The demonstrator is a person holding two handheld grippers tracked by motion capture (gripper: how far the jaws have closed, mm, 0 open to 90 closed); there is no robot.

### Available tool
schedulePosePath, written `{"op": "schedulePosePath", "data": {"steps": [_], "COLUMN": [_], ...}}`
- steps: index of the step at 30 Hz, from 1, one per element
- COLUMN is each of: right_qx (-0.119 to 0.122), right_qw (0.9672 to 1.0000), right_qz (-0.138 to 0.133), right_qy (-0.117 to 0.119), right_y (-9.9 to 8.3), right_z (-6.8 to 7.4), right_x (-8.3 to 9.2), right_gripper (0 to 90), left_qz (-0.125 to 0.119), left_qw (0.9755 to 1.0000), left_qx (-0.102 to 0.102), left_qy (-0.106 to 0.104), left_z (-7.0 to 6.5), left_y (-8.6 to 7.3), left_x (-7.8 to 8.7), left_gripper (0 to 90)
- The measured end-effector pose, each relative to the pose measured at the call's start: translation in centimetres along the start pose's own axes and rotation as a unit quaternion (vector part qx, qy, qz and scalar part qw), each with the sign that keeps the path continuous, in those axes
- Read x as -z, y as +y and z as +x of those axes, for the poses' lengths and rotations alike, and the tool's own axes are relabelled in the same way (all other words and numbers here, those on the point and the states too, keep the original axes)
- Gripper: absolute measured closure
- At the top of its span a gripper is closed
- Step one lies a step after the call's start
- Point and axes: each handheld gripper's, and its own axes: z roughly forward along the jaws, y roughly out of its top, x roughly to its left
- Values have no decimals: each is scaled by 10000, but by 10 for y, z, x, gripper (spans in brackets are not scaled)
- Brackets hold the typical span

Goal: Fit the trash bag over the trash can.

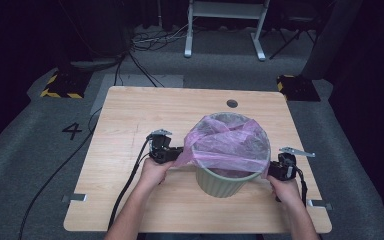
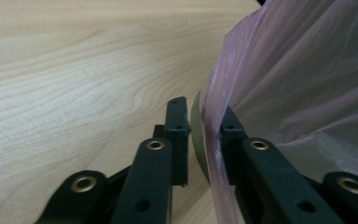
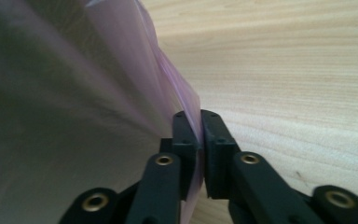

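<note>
We see a ribbed, pale green plastic bin standing near the front middle of the light wooden surface, with a thin, translucent pink plastic bag draped over its rim. The left gripper sits just beside the bin's left side; in the left gripper view its jaws stand apart, with the bag's edge and a sliver of the bin's wall between them, the bag lying against one jaw only. The right gripper is at the bin's right side, and in the right gripper view its jaws look nearly closed on a fold of the bag. Whether they really press it we cannot tell. The bin's inside is veiled by the bag.
</note>
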Motion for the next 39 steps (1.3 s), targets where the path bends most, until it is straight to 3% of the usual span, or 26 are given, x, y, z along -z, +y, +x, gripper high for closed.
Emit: {"op": "schedulePosePath", "data": {"steps": [2,3,5,7,10,14,17,20,23,27,29,35,39], "right_qx": [1,-32,-11,-2,127,309,565,925,1246,1496,1610,1768,1787], "right_qw": [9999,9997,9991,9980,9955,9908,9863,9826,9804,9776,9760,9759,9763], "right_qz": [-149,-230,-424,-636,-932,-1298,-1501,-1528,-1425,-1385,-1398,-1267,-1213], "right_qy": [40,37,-38,3,100,244,399,508,546,527,441,178,134], "right_y": [3,4,8,11,13,15,17,15,12,6,3,-2,-4], "right_z": [0,1,2,1,2,7,17,32,46,60,66,74,75], "right_x": [6,10,22,34,54,80,94,102,106,108,108,101,95], "right_gripper": [724,654,514,431,337,305,305,313,327,330,329,345,456], "left_qz": [-91,-153,-309,-511,-782,-1129,-1459,-1657,-1587,-1475,-1467,-1289,-1024], "left_qw": [9998,9996,9993,9980,9953,9902,9856,9818,9815,9836,9830,9838,9849], "left_qx": [-63,-10,-52,-154,-250,-415,-566,-853,-1048,-1029,-1090,-1241,-1396], "left_qy": [164,223,216,338,505,708,636,371,206,158,141,79,2], "left_z": [-2,-2,-3,-5,-7,-11,-18,-34,-52,-70,-76,-84,-92], "left_y": [3,5,8,10,13,17,18,14,7,-2,-7,-17,-21], "left_x": [7,11,22,33,50,70,85,98,105,108,108,104,97], "left_gripper": [595,494,338,265,222,190,181,183,191,195,194,182,196]}}
